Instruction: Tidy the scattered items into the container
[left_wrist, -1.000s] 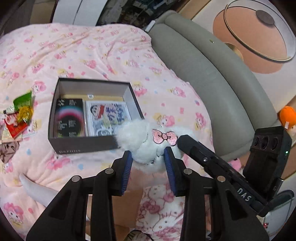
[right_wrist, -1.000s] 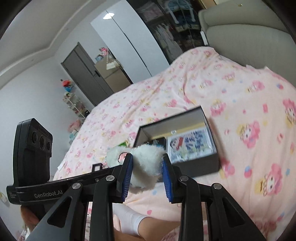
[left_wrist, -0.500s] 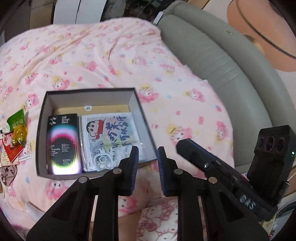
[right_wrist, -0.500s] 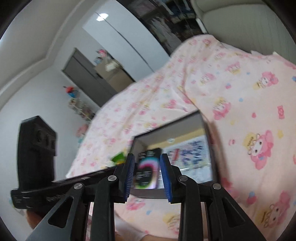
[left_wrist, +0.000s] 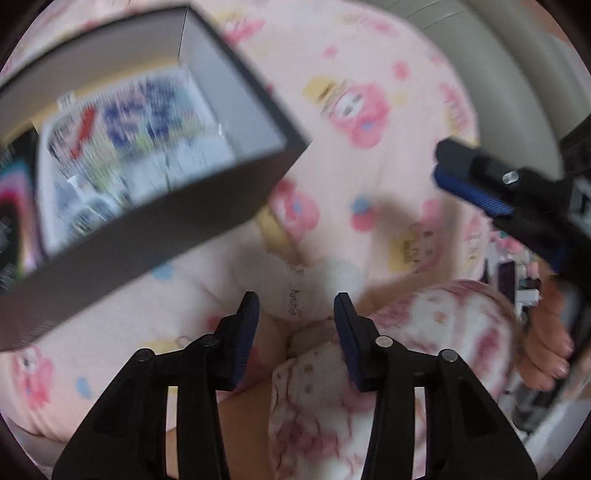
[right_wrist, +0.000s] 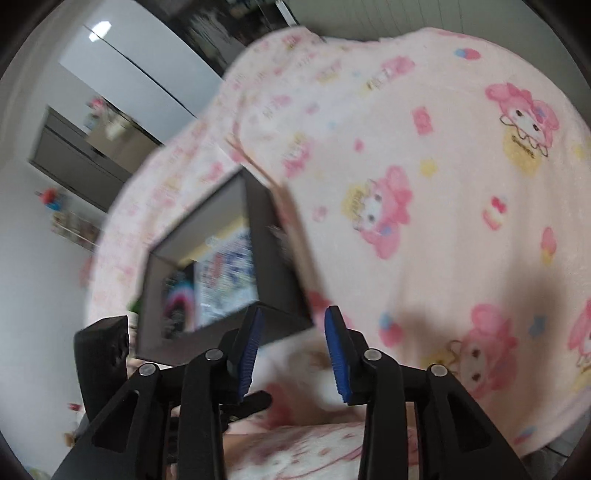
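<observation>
The dark cardboard box (left_wrist: 155, 206) sits on the pink bedspread, blurred, holding a cartoon-print packet (left_wrist: 136, 147) and a black packet (left_wrist: 14, 206). A white fluffy plush (left_wrist: 295, 291) lies on the bed just ahead of my left gripper (left_wrist: 295, 314), which is open with nothing between its jaws. My right gripper (right_wrist: 293, 339) is open and empty, close to the box's (right_wrist: 218, 277) near corner. The right gripper's finger (left_wrist: 480, 184) shows at the right of the left wrist view.
The pink cartoon-print bedspread (right_wrist: 443, 184) covers the bed. A grey padded headboard (left_wrist: 517, 92) runs along the right. The person's patterned pyjama leg (left_wrist: 388, 369) lies under the left gripper. Wardrobes and a door (right_wrist: 92, 147) stand far back.
The plush left both grippers and now lies on the bed in front of the left gripper. Both grippers have opened wider and dropped low toward the box's near corner.
</observation>
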